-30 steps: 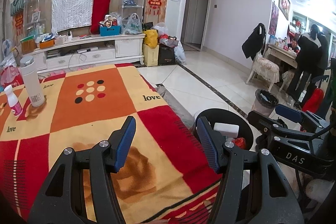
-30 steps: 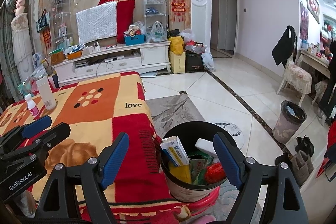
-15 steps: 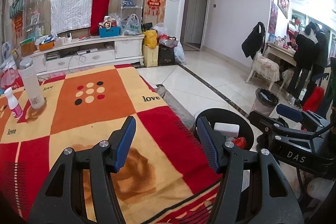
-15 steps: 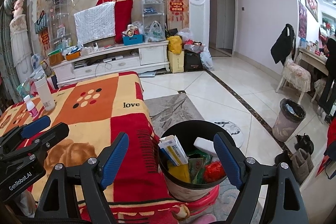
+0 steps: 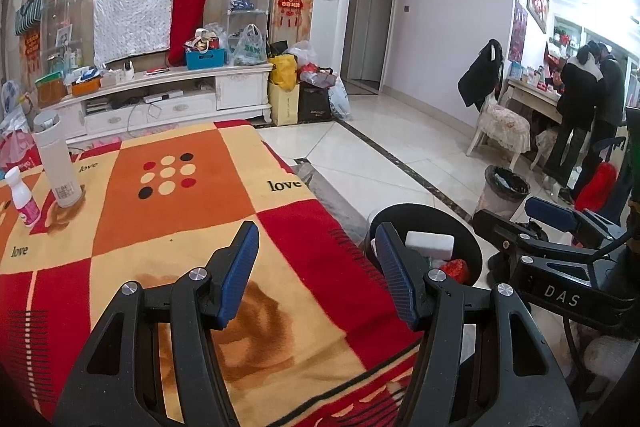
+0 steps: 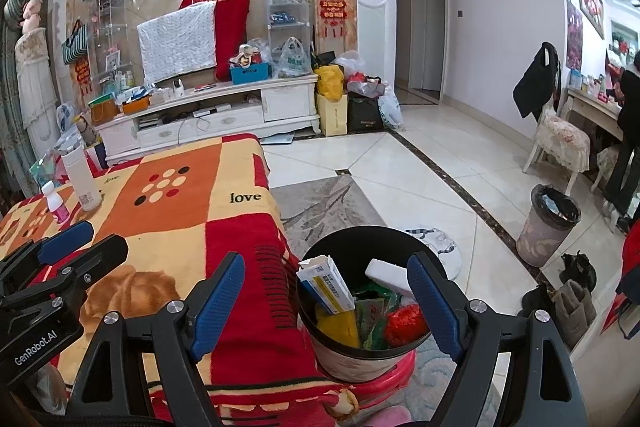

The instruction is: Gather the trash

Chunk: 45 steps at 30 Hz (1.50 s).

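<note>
A black trash bin (image 6: pixel 384 239) stands on the floor by the right edge of the blanket-covered table (image 6: pixel 168 227). It holds a white and blue box (image 6: pixel 326 285), a white block (image 6: pixel 386 275), a red wad (image 6: pixel 406 319) and yellow and green wrappers. The bin also shows in the left wrist view (image 5: pixel 440 223). My right gripper (image 6: pixel 326 301) is open and empty, just above the bin. My left gripper (image 5: pixel 316 271) is open and empty over the table's right part. A small white bottle with a pink label (image 5: pixel 24 197) and a tall white flask (image 5: pixel 56 163) stand at the table's far left.
A second lined bin (image 6: pixel 546 223) stands on the tiled floor at the right. A chair with a dark coat (image 6: pixel 556 131) and people at a desk (image 5: pixel 580 115) are at the far right. A white TV cabinet (image 5: pixel 160 99) with clutter and bags lines the back wall.
Both grippers stay open and almost still. The views have shifted only slightly.
</note>
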Each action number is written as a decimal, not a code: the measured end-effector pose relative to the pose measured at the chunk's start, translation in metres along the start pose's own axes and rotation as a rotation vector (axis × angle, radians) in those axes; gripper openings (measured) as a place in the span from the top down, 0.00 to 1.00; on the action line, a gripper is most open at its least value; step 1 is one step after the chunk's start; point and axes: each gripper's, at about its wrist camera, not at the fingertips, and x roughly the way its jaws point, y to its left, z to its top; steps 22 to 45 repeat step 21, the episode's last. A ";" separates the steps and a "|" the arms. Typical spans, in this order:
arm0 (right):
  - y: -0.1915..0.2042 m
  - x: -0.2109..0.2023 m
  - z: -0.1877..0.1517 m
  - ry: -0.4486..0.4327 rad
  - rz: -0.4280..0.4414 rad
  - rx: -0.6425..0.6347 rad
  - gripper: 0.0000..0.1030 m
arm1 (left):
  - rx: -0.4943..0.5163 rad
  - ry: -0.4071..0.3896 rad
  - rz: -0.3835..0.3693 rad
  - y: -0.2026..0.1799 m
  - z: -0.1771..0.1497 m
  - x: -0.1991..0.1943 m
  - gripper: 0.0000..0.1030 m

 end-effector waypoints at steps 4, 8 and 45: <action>0.000 0.002 0.000 0.007 -0.003 -0.001 0.21 | 0.000 0.007 -0.006 -0.002 -0.001 0.002 0.42; -0.001 0.002 0.000 0.010 -0.006 0.001 0.21 | 0.006 0.011 -0.012 -0.004 -0.002 0.004 0.42; 0.003 0.009 -0.001 0.040 -0.007 -0.009 0.20 | -0.010 0.032 -0.037 0.004 -0.003 0.008 0.42</action>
